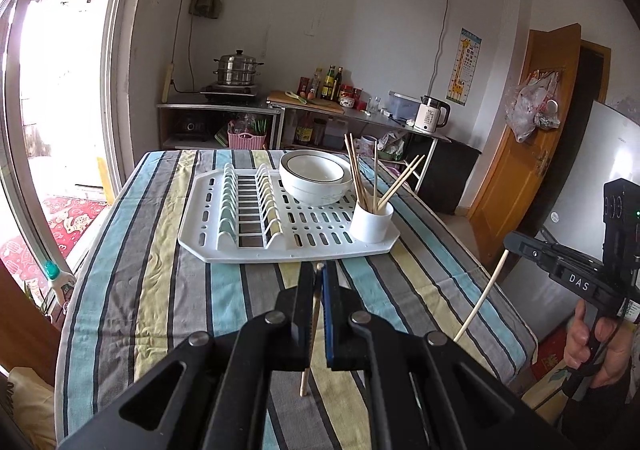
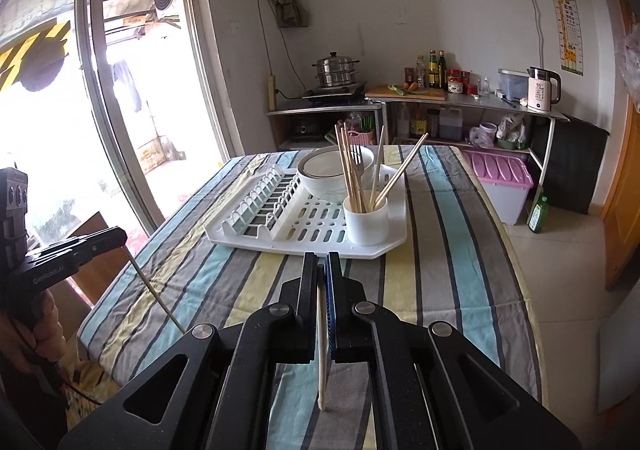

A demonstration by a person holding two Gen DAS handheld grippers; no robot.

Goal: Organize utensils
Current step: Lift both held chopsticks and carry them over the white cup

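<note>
The table (image 1: 168,290), covered by a striped cloth, carries a white drying rack (image 1: 288,226) set toward its far half; no loose utensils are visible on the bare cloth in either view. On the rack, the slotted plate section at the left holds no plates, a pair of nested white bowls (image 1: 314,175) sits at the far side, and a white utensil cup (image 1: 372,223) stands at the near right corner. The cup already contains several wooden chopsticks (image 1: 362,177) leaning in different directions, and the right wrist view also shows a metal fork (image 2: 357,158) standing among them. This portion of the task appears complete. The left gripper (image 1: 319,274) is held above the cloth short of the rack, its fingers closed almost fully together on a single chopstick (image 1: 313,330) that hangs downward between them. The right gripper (image 2: 321,270) is likewise held short of the rack, its fingers pinched tight on a second chopstick (image 2: 321,350), also pointing downward. Both chopsticks are clear of the table and well apart from the cup. Judged from this layout, the remaining work is to carry each held chopstick to the cup and release it inside; beyond these two, nothing further is seen awaiting sorting.
</note>
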